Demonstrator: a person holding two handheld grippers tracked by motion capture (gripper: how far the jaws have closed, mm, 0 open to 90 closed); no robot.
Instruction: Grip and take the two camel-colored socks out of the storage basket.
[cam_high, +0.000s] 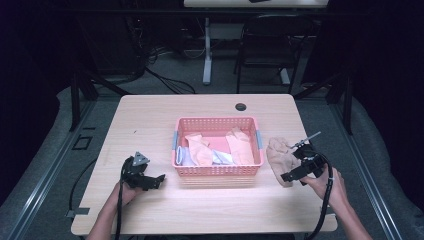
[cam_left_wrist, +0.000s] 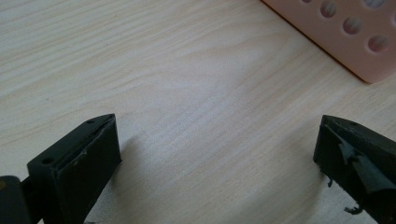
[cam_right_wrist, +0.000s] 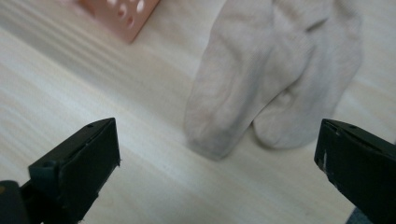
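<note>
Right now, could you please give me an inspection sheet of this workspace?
Surface: light wooden table, round grommet hole.
Job's things: beige socks lying on the table right of the pink basket; orange socks and pale items inside it.
Clutter: nothing seen.
Grippers: left gripper open over bare wood; right gripper open, nothing between the jaws, socks just ahead.
Cables: black cable trails from each gripper.
Surroundings: dark room, chair, second table's leg behind.

Light wooden table (cam_high: 150, 120), dark cable hole (cam_high: 241, 106) at its twelve o'clock edge, black chair (cam_high: 265, 42) beyond, white table leg (cam_high: 207, 50), floor cables (cam_high: 165, 75) toward eleven o'clock.
</note>
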